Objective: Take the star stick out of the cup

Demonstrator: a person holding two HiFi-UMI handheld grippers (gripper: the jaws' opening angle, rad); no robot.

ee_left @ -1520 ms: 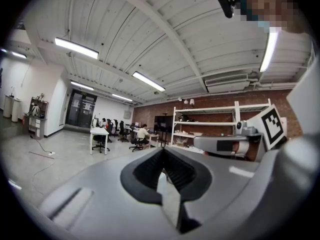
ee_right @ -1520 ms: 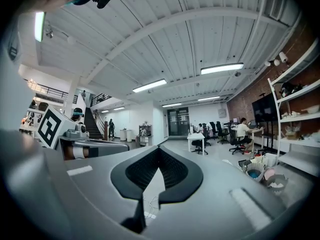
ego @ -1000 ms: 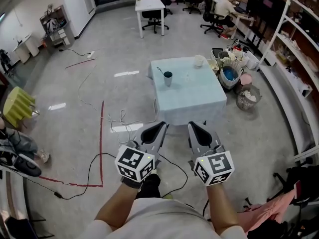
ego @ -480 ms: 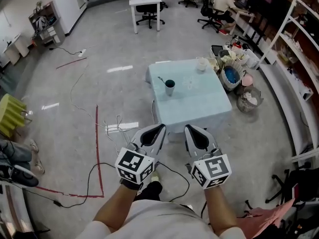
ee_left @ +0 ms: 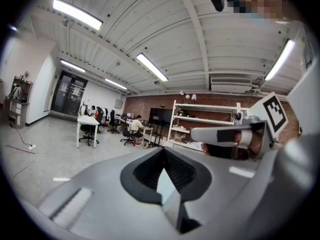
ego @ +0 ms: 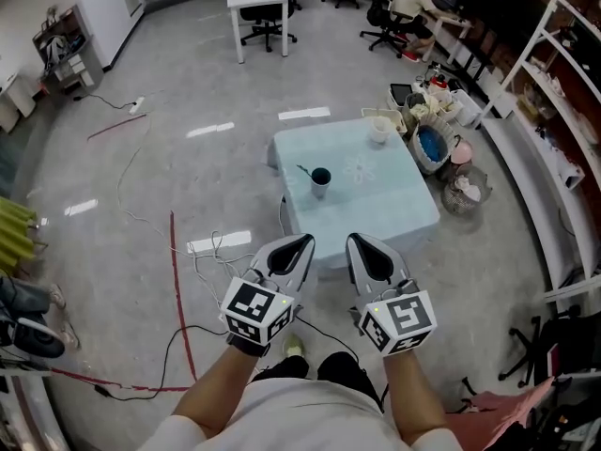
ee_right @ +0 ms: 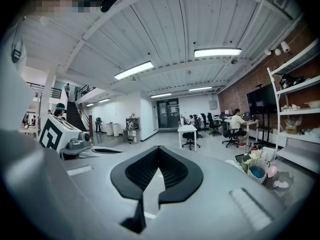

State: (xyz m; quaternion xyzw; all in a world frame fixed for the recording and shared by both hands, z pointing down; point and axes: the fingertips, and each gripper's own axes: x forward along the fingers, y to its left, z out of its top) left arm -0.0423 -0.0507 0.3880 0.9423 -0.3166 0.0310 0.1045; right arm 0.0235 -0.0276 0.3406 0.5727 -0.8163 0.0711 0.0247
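**Walking up to the cup, both tools empty**

On the left, my left tool (ego: 299, 241) is held low in front of me. Its jaws are pressed together with nothing between them. Farther off stands the pale blue surface (ego: 380, 205). On its left part is the dark cup (ego: 320, 180), with the star stick (ego: 305, 170) leaning out of it to the left. The stick is too small here for me to make out its star. To the right, my right tool (ego: 359, 241) is level with the left one, likewise closed and empty. Over the last second the surface has drawn nearer in the head view, so I judge I am approaching it. The cup is well apart from both tools and the stick sits in it untouched. The reach has not begun.
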